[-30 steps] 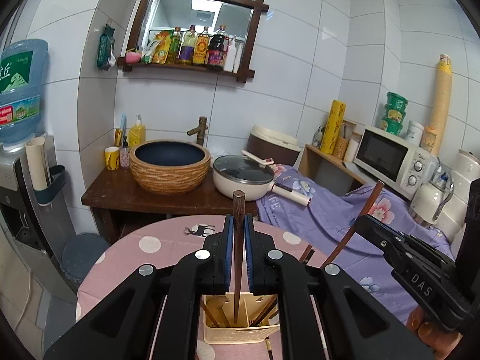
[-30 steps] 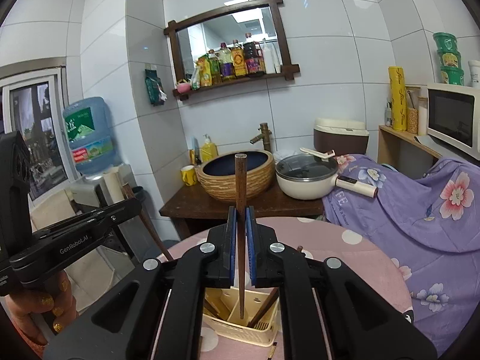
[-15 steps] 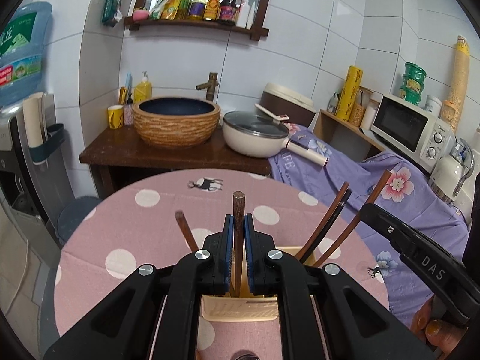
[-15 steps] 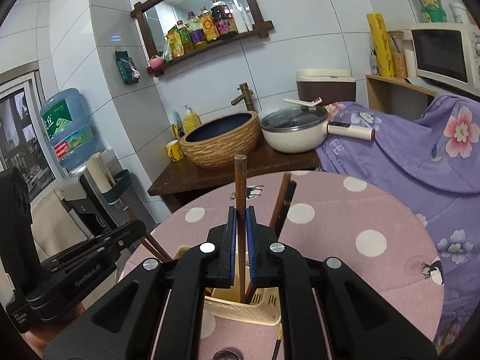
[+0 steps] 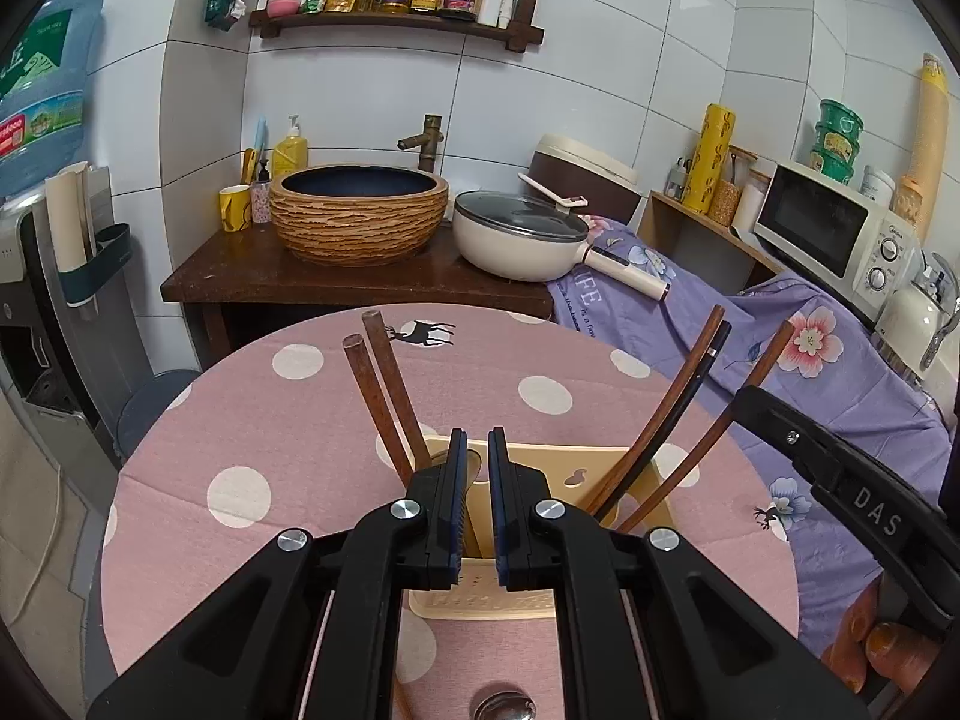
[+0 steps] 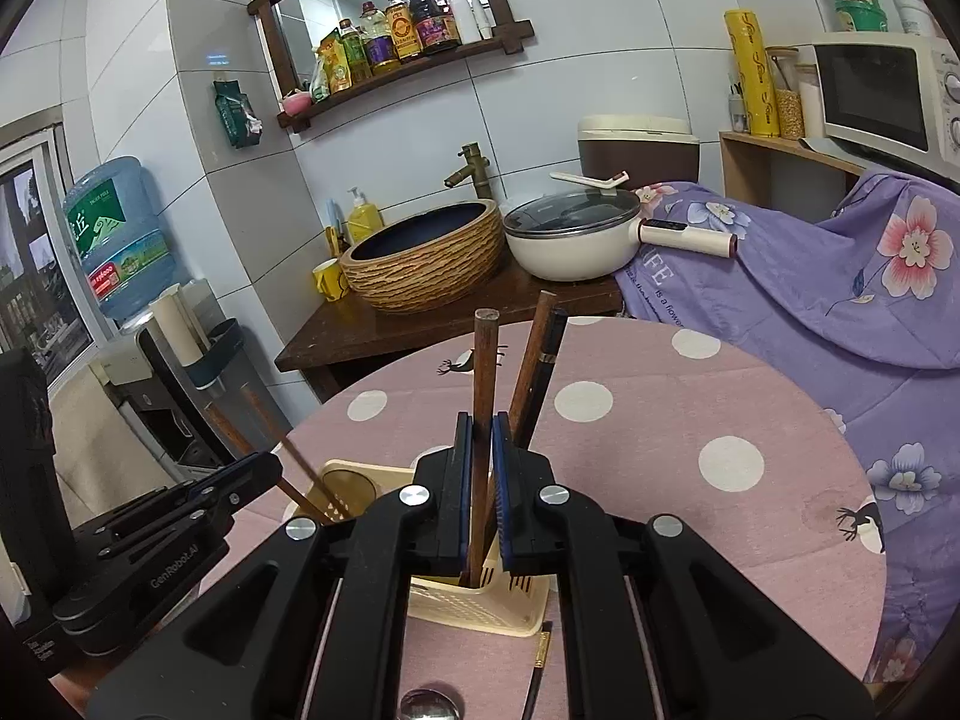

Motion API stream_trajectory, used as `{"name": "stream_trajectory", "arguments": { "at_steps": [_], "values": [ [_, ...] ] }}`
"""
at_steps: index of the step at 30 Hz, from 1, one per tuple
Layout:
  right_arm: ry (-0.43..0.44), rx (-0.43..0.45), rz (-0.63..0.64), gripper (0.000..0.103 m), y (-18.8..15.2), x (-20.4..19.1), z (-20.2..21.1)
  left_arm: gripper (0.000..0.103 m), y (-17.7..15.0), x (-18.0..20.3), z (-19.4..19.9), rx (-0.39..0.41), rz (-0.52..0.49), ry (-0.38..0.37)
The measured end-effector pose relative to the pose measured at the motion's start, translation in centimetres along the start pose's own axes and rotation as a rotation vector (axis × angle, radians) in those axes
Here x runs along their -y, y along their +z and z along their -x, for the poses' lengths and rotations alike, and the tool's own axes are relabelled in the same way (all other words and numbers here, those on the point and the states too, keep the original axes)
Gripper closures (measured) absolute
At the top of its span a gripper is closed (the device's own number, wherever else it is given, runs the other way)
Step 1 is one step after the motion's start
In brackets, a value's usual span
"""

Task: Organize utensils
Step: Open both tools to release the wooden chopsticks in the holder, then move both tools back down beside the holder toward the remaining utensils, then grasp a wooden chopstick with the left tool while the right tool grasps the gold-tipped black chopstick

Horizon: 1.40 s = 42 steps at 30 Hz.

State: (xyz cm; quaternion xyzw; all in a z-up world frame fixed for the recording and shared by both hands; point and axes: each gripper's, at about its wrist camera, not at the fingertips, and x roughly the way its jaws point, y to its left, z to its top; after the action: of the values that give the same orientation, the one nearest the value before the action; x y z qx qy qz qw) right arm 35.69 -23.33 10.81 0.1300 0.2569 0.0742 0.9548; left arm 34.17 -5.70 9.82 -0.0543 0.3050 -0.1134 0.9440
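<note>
Plainly, the right gripper [image 6: 480, 480] had its jaws clamped on a brown wooden chopstick [image 6: 483, 372], upright, its lower end inside the cream plastic utensil caddy [image 6: 480, 600] on the pink polka-dot bench [image 6: 720, 420]. The left gripper's [image 5: 474, 498] jaws stood nearly together on nothing I could see; two brown chopsticks [image 5: 384, 396] leaned in the caddy beside them. The stick looked light, stiff and smooth-sided, best pinched at mid-length.

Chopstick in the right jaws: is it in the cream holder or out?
In: the chopstick, clamped upright, dips its lower end inside the holder.
</note>
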Motion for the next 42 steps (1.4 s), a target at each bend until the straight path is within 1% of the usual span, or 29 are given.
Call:
{"name": "stream_trajectory", "arguments": {
  "at_steps": [1, 3, 5, 6, 7, 8, 9, 11, 12, 14, 16, 19, 23, 25, 27, 28, 29, 31, 34, 36, 38, 39, 41, 42],
  "values": [
    [0.001, 0.002, -0.001, 0.096, 0.0, 0.0, 0.0, 0.095, 0.0, 0.0, 0.1, 0.003, -0.002, 0.001],
    [-0.001, 0.004, -0.007, 0.095, -0.1, 0.2, 0.0, 0.088, -0.1, 0.2, 0.5, 0.017, -0.013, 0.005],
    [-0.004, -0.001, -0.009, 0.095, -0.3, 0.4, -0.1, 0.072, -0.3, 0.2, 1.1, 0.032, -0.016, 0.003],
    [-0.002, -0.003, -0.01, 0.089, -0.3, 0.6, 0.0, 0.067, -0.4, 0.2, 1.4, 0.04, -0.015, -0.001],
    [-0.001, -0.004, -0.011, 0.073, -0.4, 0.7, 0.0, 0.059, -0.6, 0.2, 1.9, 0.05, -0.013, -0.006],
    [-0.006, 0.006, -0.015, 0.062, -0.6, 0.8, 0.3, 0.052, -0.8, 0.2, 2.5, 0.064, -0.009, -0.013],
    [-0.01, 0.032, -0.018, 0.049, -0.8, 0.9, 0.8, 0.048, -1.0, 0.2, 2.9, 0.074, -0.009, -0.016],
    [-0.02, 0.068, 0.001, 0.049, -1.2, 0.9, 1.8, 0.035, -1.6, 0.1, 4.1, 0.099, -0.009, -0.008],
    [-0.021, 0.072, 0.014, 0.049, -1.4, 0.8, 2.2, 0.032, -1.9, -0.1, 4.7, 0.111, -0.007, -0.001],
    [-0.021, 0.08, 0.032, 0.048, -1.9, 0.8, 3.0, 0.024, -2.7, -0.5, 5.5, 0.117, -0.001, 0.004],
    [-0.025, 0.072, 0.052, 0.047, -2.6, 0.8, 3.7, 0.021, -3.7, -1.1, 6.1, 0.107, 0.009, 0.01],
    [-0.032, 0.022, 0.068, 0.042, -4.1, 1.0, 4.1, 0.018, -5.5, -2.5, 6.2, 0.072, 0.031, 0.047],
    [-0.043, -0.064, 0.056, 0.042, -6.8, 1.7, 3.9, 0.017, -8.7, -4.8, 4.7, -0.024, 0.046, 0.104],
    [-0.062, -0.109, 0.043, 0.042, -8.8, 2.2, 3.4, 0.018, -11.1, -6.0, 3.8, -0.073, 0.048, 0.149],
    [-0.085, -0.155, 0.042, 0.042, -10.8, 2.7, 2.7, 0.019, -13.6, -6.7, 2.7, -0.138, 0.046, 0.18],
    [-0.094, -0.178, 0.041, 0.042, -11.7, 2.9, 2.3, 0.022, -14.6, -7.1, 2.3, -0.165, 0.046, 0.188],
    [-0.1, -0.203, 0.036, 0.042, -12.6, 3.1, 1.9, 0.026, -15.5, -7.4, 2.0, -0.19, 0.05, 0.192],
    [-0.101, -0.252, 0.006, 0.042, -14.4, 3.9, 1.1, 0.028, -16.9, -8.0, 1.6, -0.222, 0.062, 0.201],
    [-0.112, -0.294, -0.013, 0.043, -16.4, 4.2, 0.1, 0.029, -17.9, -8.4, 1.4, -0.228, 0.059, 0.227],
    [-0.111, -0.322, -0.009, 0.044, -17.5, 4.1, -0.6, 0.033, -18.1, -8.4, 1.0, -0.241, 0.049, 0.218],
    [-0.117, -0.338, 0.007, 0.047, -18.3, 3.7, -1.1, 0.04, -18.1, -8.2, 0.5, -0.256, 0.047, 0.207],
    [-0.118, -0.348, 0.019, 0.048, -18.6, 3.5, -1.5, 0.042, -18.0, -8.1, 0.3, -0.261, 0.049, 0.201],
    [-0.117, -0.367, 0.042, 0.051, -19.1, 3.0, -2.2, 0.049, -17.8, -7.8, -0.5, -0.275, 0.049, 0.18],
    [-0.116, -0.374, 0.048, 0.052, -19.2, 2.8, -2.5, 0.051, -17.7, -7.6, -1.0, -0.284, 0.049, 0.172]
  ]
}}
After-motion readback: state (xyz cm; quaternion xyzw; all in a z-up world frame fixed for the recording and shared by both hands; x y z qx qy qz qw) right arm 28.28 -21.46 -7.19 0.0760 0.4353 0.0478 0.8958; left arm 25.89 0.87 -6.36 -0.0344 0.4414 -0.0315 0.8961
